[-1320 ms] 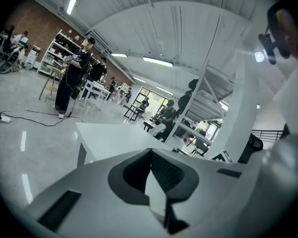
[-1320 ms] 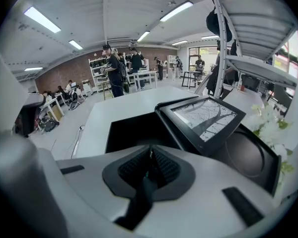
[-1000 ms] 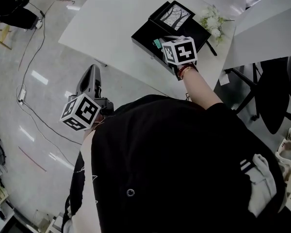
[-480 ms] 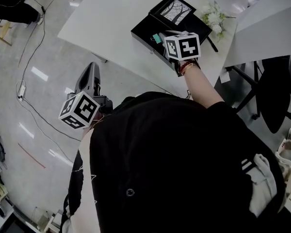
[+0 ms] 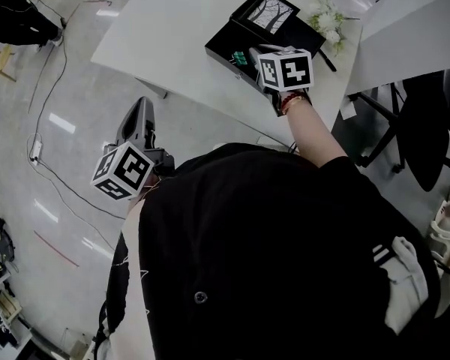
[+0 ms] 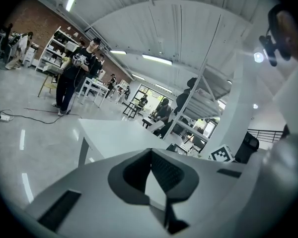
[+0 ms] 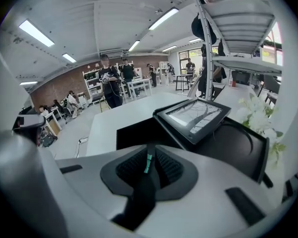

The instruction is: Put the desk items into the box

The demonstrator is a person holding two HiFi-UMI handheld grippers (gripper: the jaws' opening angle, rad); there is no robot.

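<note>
Head view: your right gripper (image 5: 249,55) hangs over the black box (image 5: 226,45) on the white counter (image 5: 172,28); your left gripper (image 5: 140,111) is off the counter, above the floor (image 5: 67,148). Left gripper view: jaws pressed together, nothing between them. Right gripper view: jaws clenched on a thin dark item with a teal mark (image 7: 145,187), held above the box, near a framed picture (image 7: 193,115).

A shallow black rectangular box (image 5: 226,45) lies open near the desk's right edge. A black-framed picture of bare branches (image 5: 270,13) rests tilted across its far corner. White flowers (image 5: 326,25) lie just beside it. A thin dark strip with a green edge (image 7: 147,163) stands pinched in the right gripper (image 7: 149,151) above the box.
</note>
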